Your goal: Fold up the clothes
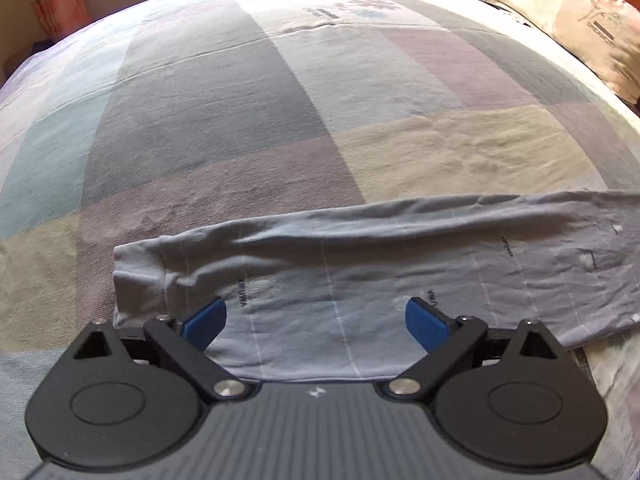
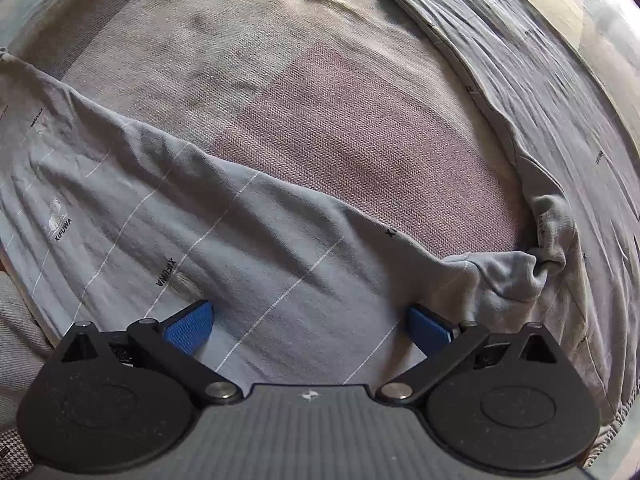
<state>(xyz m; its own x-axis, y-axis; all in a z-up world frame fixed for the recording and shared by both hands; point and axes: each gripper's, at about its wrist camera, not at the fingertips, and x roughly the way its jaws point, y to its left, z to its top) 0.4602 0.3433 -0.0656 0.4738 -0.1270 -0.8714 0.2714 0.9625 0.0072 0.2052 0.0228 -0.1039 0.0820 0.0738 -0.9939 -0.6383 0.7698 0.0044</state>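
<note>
Both the left gripper (image 1: 316,318) and right gripper (image 2: 310,322) gape wide, grasping nothing, over grey trousers (image 1: 360,272) apparently lying on the bedspread (image 1: 224,120).

- The left gripper (image 1: 316,316) is a black tool with two blue finger pads (image 1: 206,322), seen in the left wrist view.
- Its two jaws are spread wide apart, with a big gap between them.
- Nothing is caught between its pads.
- It points forward and tips down a little.
- The right gripper (image 2: 308,322) is the same kind of black tool, with two blue finger pads (image 2: 188,326).
- Its jaws are spread wide too.
- Nothing is pinched between them.
- It is low down and points forward.
- No hand or sleeve can be seen in either view.
</note>
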